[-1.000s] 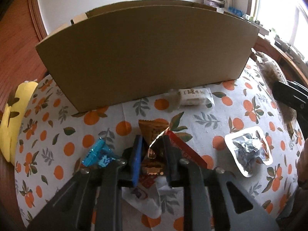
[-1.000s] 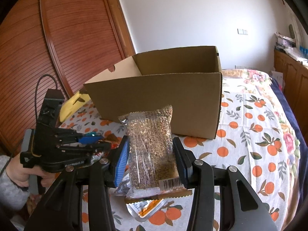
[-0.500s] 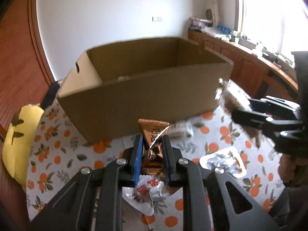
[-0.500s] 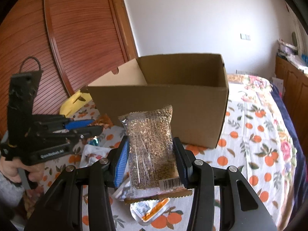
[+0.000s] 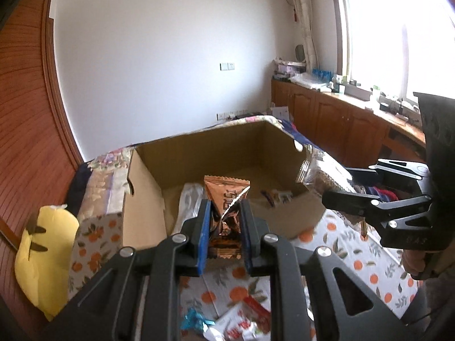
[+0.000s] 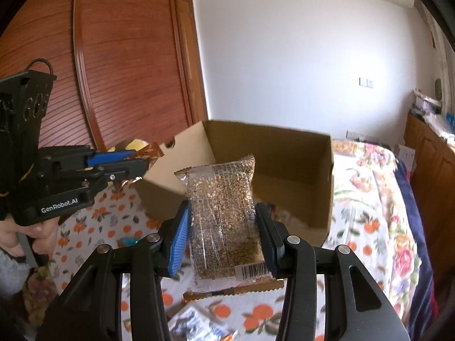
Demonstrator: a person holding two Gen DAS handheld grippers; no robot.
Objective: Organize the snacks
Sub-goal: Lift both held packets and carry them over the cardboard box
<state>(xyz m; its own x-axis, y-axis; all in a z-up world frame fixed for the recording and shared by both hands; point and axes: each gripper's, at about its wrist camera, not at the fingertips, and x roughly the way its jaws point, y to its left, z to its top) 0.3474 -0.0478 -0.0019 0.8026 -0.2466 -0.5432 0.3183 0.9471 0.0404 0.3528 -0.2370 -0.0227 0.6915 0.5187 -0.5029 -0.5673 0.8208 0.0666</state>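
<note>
My left gripper (image 5: 225, 221) is shut on a copper-brown foil snack packet (image 5: 227, 199) and holds it above the near wall of the open cardboard box (image 5: 148, 187). My right gripper (image 6: 223, 227) is shut on a clear seed-bar packet (image 6: 224, 216), raised in front of the box (image 6: 298, 170). The right gripper also shows in the left wrist view (image 5: 352, 199), at the box's right corner, with the clear packet (image 5: 318, 170). The left gripper shows in the right wrist view (image 6: 133, 162). Inside the box lie a clear wrapper (image 5: 189, 201) and small packets (image 5: 277, 196).
Loose snacks lie on the orange-print cloth: a red-and-white packet (image 5: 241, 324), a blue wrapper (image 5: 193, 322), a white packet (image 6: 196, 326). A yellow plush (image 5: 42, 258) sits left of the box. Wooden cabinets (image 5: 341, 125) stand at the right, a wooden door (image 6: 128, 71) at the left.
Both grippers have lifted their packets from table height up to the box's rim and moved toward it. The box's inside now shows in the left wrist view.
</note>
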